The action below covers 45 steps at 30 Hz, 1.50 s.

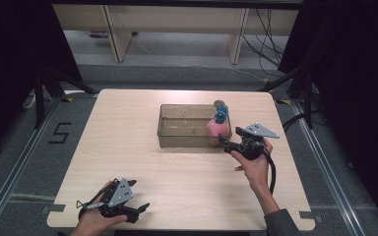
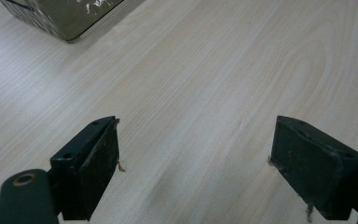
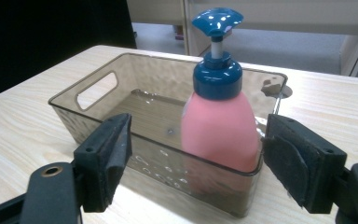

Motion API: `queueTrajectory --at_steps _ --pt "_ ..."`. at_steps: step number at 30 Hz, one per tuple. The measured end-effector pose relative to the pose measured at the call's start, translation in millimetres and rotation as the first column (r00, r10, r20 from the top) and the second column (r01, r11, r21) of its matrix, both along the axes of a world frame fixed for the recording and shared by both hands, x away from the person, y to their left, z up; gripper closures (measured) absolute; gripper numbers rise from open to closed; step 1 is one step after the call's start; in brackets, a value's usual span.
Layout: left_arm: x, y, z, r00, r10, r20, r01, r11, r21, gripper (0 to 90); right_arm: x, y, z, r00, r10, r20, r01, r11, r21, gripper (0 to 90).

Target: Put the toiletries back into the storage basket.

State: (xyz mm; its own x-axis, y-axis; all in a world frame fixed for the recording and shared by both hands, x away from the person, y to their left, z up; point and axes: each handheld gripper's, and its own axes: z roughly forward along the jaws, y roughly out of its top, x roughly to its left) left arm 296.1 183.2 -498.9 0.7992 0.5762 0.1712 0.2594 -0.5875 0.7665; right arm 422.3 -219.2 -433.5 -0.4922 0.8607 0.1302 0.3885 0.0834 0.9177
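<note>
Bottle [image 3: 218,126] stands upright inside bin [image 3: 98,84]; both grippers' jaws gape empty.

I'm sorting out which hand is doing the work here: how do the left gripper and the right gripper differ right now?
The left gripper lies low at the near edge of the table, over bare wood; the right gripper is raised at the clear bin.
The left gripper has nothing between its jaws; the right gripper's jaws stand apart from the pink pump bottle that stands upright in the bin.
Both are open and held in a hand.
</note>
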Motion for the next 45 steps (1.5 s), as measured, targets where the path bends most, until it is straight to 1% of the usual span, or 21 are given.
queueTrajectory --at_steps 5,6,9,10,15,19,22,23,24,25,28,29,30,33,35,37,38,39,42,44,45 --pt "0.1 0.1 -0.3 1.0 -0.006 -0.004 0.006 1.0 0.001 14.9 -7.8 1.5 1.6 0.9999 0.008 -0.007 -0.008 1.0 -0.001 24.9" --pt "0.0 0.0 -0.2 1.0 -0.005 -0.002 0.005 1.0 0.0 14.9 -7.6 0.6 0.9 0.9997 0.022 0.015 -0.021 1.0 -0.016 24.9" --pt "-0.5 -0.2 0.0 0.9999 -0.01 -0.008 0.01 0.9999 -0.006 14.9 -11.4 2.0 -1.4 0.9997 0.026 -0.003 -0.026 1.0 0.014 24.9" --pt "-0.3 -0.1 0.0 1.0 -0.002 0.0 0.002 1.0 -0.003 14.9 -11.7 -0.2 -1.2 0.9995 0.029 0.011 -0.029 0.999 -0.017 24.9" --pt "0.0 -0.1 -0.2 1.0 -0.007 -0.004 0.007 1.0 0.003 14.9 -19.5 1.3 -3.3 0.9995 0.022 -0.021 -0.022 1.0 0.008 24.9" --pt "0.4 0.6 0.3 1.0 -0.005 0.0 0.005 1.0 0.005 14.9 -21.0 -1.3 -4.9 0.9994 0.035 0.004 -0.035 0.999 -0.009 24.7" --pt "-0.1 0.3 0.1 1.0 -0.003 -0.001 0.003 1.0 -0.01 14.9 -26.1 0.8 -6.2 0.999 0.023 -0.039 -0.022 0.999 0.03 24.7" --pt "0.1 0.4 0.1 1.0 -0.005 0.0 0.005 0.9999 -0.011 14.9 -24.3 -2.2 -7.4 0.9992 0.04 -0.007 -0.04 0.999 -0.003 24.6" --pt "0.2 0.8 0.9 0.9999 -0.009 -0.008 0.009 0.9999 -0.005 14.9 -26.9 -0.6 -8.1 0.999 0.029 -0.034 -0.029 0.999 0.025 24.6" --pt "0.3 0.8 1.0 0.9999 -0.009 -0.008 0.009 1.0 -0.004 14.9 -26.2 -3.1 -8.4 0.9993 0.035 -0.012 -0.035 0.999 -0.003 24.6" --pt "0.4 0.4 0.3 1.0 -0.004 0.0 0.004 1.0 -0.006 14.9 -30.8 -2.1 -10.1 0.9987 0.034 -0.038 -0.033 0.999 0.028 24.3" --pt "0.6 0.4 0.2 1.0 -0.004 0.0 0.004 1.0 -0.006 14.9 -30.2 -4.0 -11.0 0.9992 0.039 -0.012 -0.039 0.999 -0.004 24.2" --pt "0.7 0.2 0.2 1.0 -0.003 0.001 0.003 1.0 -0.006 14.9 -33.4 -2.5 -10.9 0.9987 0.033 -0.038 -0.032 0.999 0.021 24.2" --pt "0.8 0.2 0.0 1.0 0.004 0.002 -0.004 1.0 -0.001 14.9 -35.4 -4.0 -12.8 0.9988 0.047 -0.009 -0.047 0.999 0.001 23.6" --pt "1.2 0.2 -0.5 1.0 0.001 -0.006 -0.001 1.0 -0.001 14.9 -38.9 -3.4 -12.7 0.9978 0.06 -0.027 -0.059 0.998 0.02 22.9" --pt "1.2 0.5 -0.5 1.0 0.002 -0.004 -0.002 1.0 -0.001 14.9 -41.1 -4.3 -12.7 0.9986 0.051 -0.015 -0.051 0.999 -0.003 22.1" --pt "1.5 0.8 -0.3 1.0 0.003 -0.001 -0.003 1.0 0.001 14.9 -43.4 -3.5 -12.6 0.9974 0.061 -0.037 -0.06 0.998 0.028 21.6" --pt "1.6 0.8 -0.3 1.0 0.008 0.004 -0.008 1.0 -0.002 14.9 -43.7 -4.6 -13.3 0.9982 0.059 -0.008 -0.059 0.998 0.011 21.1" --pt "1.9 0.8 -0.2 1.0 0.01 0.001 -0.01 0.9999 -0.006 14.9 -47.2 -4.1 -15.5 0.9975 0.065 -0.028 -0.064 0.997 0.041 19.6" --pt "2.0 0.1 -0.4 1.0 0.01 0.0 -0.01 1.0 -0.002 14.9 -48.5 -6.6 -16.5 0.9973 0.072 -0.01 -0.072 0.997 0.016 19.2" --pt "1.7 -0.6 -0.3 1.0 0.004 -0.002 -0.004 1.0 -0.004 14.9 -51.6 -4.9 -16.7 0.9969 0.067 -0.042 -0.065 0.997 0.045 18.9"
